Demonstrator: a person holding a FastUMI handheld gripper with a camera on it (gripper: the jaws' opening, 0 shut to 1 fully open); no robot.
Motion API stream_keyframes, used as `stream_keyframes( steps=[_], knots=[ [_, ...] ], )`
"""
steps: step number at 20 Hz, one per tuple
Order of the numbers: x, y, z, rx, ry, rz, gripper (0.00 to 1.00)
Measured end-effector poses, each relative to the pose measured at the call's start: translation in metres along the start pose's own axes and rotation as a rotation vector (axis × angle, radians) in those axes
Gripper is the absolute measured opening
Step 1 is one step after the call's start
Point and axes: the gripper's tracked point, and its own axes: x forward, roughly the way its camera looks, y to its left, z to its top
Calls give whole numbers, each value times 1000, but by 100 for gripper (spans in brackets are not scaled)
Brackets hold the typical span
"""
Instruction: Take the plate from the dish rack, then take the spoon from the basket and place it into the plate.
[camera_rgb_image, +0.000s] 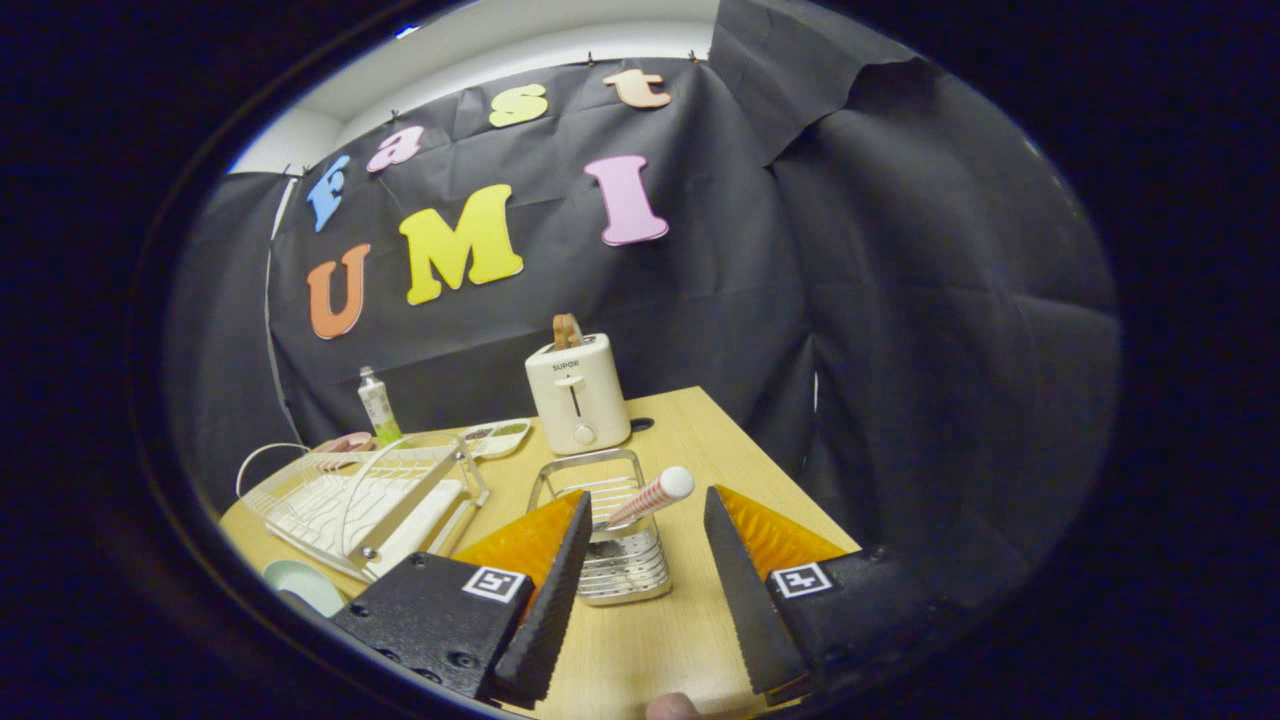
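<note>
In the gripper view the gripper (640, 570) hangs above the wooden table (700, 440) with its two fingers spread wide and nothing between them but bare tabletop and the near end of the basket (610, 560), so the claw is released and holds nothing. The spoon (652, 495) stands in that wire basket, leaning so that its striped handle and round knob stick up and out toward the right finger; that lean leaves the handle free above the rim, which seems the natural place to pinch it. The spread of the fingers reads as readiness for that grasp, with the handle lying just ahead of them and a little above the gap. To the left of the basket sits the dish rack (350, 495), white and wire-framed, and at its near corner, just beside the left finger, a pale round plate (300, 585) lies flat on the table, apparently already taken out and set where a spoon can be laid into it. Beyond the basket a toaster (577, 395) with a slice in its slot stands near the wall, and a small tube (377, 403) and a shallow tray (497, 436) rest behind the rack, well clear of the work.
</note>
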Motion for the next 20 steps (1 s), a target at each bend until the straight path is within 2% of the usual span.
stream_keyframes(
  steps=[3,7,10,12,17,20],
  knots=[
    [4,6,6,16,-16,31,66],
    [5,10,7,18,-3,44,44],
    [3,17,13,66,5,74,26],
    [2,17,15,95,15,76,18],
    [-14,16,31,123,2,63,14],
    [-37,10,56,57,-83,14,14]
  ],
)
